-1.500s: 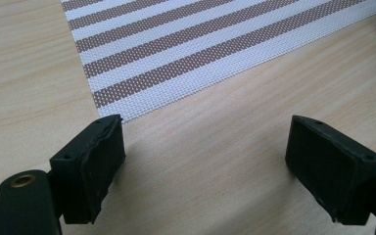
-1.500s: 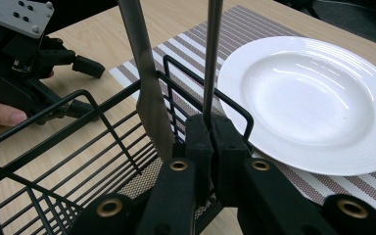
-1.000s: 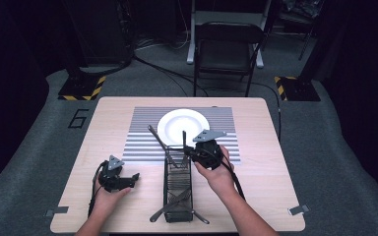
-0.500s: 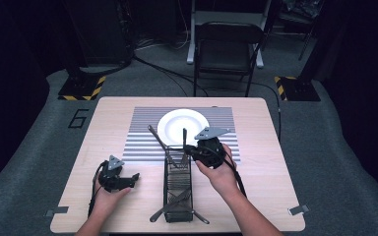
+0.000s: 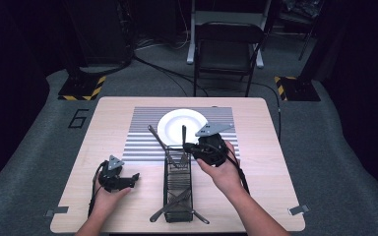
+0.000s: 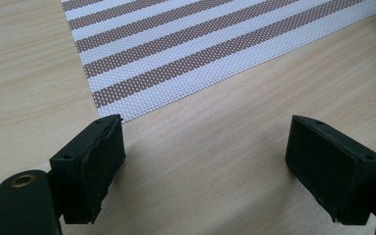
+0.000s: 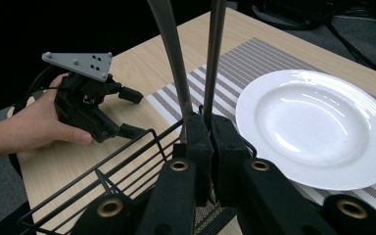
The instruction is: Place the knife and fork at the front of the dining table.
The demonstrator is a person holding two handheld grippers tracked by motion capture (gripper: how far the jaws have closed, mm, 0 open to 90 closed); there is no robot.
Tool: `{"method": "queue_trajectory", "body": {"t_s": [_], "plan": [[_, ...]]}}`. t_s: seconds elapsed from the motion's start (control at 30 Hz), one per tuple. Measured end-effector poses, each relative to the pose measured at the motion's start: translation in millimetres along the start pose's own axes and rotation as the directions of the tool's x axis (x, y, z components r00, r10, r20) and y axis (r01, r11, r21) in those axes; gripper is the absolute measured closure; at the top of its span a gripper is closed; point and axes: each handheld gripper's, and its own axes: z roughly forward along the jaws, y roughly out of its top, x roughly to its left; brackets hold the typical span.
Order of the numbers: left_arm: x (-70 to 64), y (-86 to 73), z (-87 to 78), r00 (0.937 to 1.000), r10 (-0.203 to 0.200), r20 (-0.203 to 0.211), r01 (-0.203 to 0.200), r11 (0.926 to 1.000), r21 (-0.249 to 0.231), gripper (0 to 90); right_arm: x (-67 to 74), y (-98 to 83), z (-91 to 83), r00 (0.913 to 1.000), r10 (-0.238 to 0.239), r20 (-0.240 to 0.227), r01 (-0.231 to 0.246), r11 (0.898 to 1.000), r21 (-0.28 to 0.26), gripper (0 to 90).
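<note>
We've got the right gripper (image 5: 191, 147) clamped on a dark utensil handle (image 7: 214, 54), and since a second ago it has lifted it a little higher out of the wire basket (image 5: 178, 194) (plate (image 5: 177, 125) just beyond). The extraction looks underway. Our left gripper (image 5: 134, 178) rests agape on the tabletop (image 5: 261, 147).

White plate (image 5: 177, 125), brown-striped mat (image 5: 142, 142)

Bright overhead light floods the table (image 5: 103, 128) while the room around sits near black, glare streaks the white plate (image 7: 318, 127), and the nearest jaws blur softly over soft-edged shadows.
</note>
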Motion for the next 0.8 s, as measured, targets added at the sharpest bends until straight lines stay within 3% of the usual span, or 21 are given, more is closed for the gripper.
{"method": "queue_trajectory", "body": {"t_s": [0.5,0.8], "plan": [[-0.2,-0.1,-0.1,1.0000,-0.003,0.000,0.003,1.0000,0.001,14.6,-2.6,16.4,-19.2,0.9997,0.014,-0.018,-0.014,1.000,-0.027,87.8],[-0.2,-0.1,0.0,1.0000,-0.004,0.002,0.004,1.0000,0.001,14.6,-11.4,26.7,-34.6,0.9997,0.020,-0.015,-0.020,0.999,-0.044,87.8]]}}
